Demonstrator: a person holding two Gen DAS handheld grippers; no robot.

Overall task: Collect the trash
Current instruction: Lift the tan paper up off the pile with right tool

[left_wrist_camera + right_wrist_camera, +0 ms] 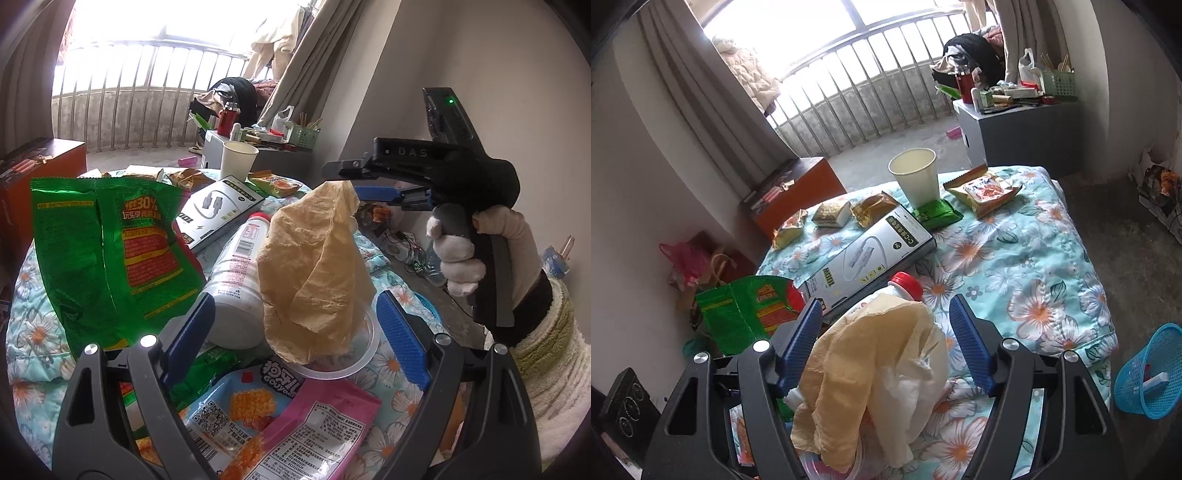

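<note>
Left wrist: your left gripper (291, 328) gapes wide around the crumpled tissue (314, 269) in the clear cup (354, 363), gripping nothing; your gloved hand (476, 251) hovers beyond it.

Right wrist: your right gripper (886, 343) stands apart, pads clear of that tissue (857, 373), on the floral quilt (1034, 266).

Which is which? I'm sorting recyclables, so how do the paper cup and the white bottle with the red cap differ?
The paper cup stands upright; the white bottle lies on its side. The paper cup is open at the top, while the white bottle is closed with a red cap. The paper cup looks plain; the white bottle carries a printed label with a barcode. Both are pale and rest on the floral quilt.
</note>
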